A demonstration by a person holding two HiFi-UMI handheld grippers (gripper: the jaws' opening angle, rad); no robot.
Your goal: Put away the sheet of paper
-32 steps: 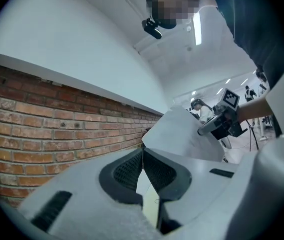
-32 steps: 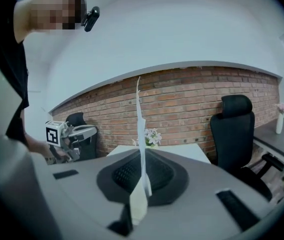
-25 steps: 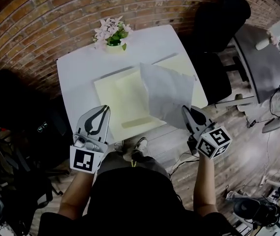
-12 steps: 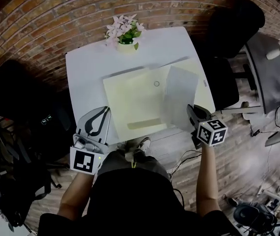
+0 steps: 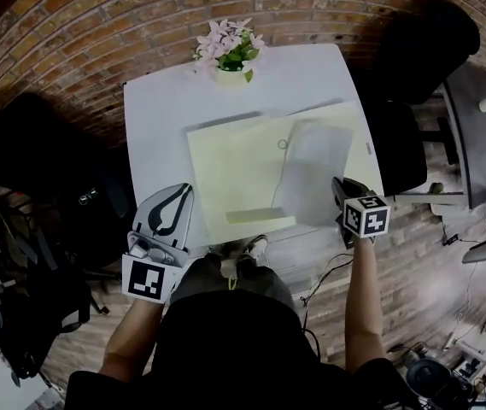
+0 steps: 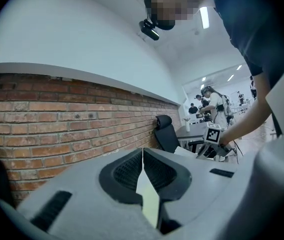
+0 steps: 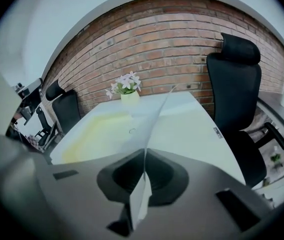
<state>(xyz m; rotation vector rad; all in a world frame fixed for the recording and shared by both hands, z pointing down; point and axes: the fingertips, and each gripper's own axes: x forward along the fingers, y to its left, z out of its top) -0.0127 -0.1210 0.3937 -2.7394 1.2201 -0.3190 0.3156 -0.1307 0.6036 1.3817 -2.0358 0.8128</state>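
Held the left gripper (image 5: 178, 193) at the near-left edge of the white table (image 5: 153, 126), jaws clenched on a thin edge of the yellow folder (image 5: 234, 169), which lay across the tabletop. Backed at the far edge by a pot of pale flowers (image 5: 230, 54) and a brick wall (image 5: 97, 24). Gripped the sheet of paper (image 5: 315, 173) in the right gripper (image 5: 341, 188), jaws tight on its near edge, the page slanting over the folder's right half. Flanked on the right by a black office chair (image 5: 413, 58), just beside the table.
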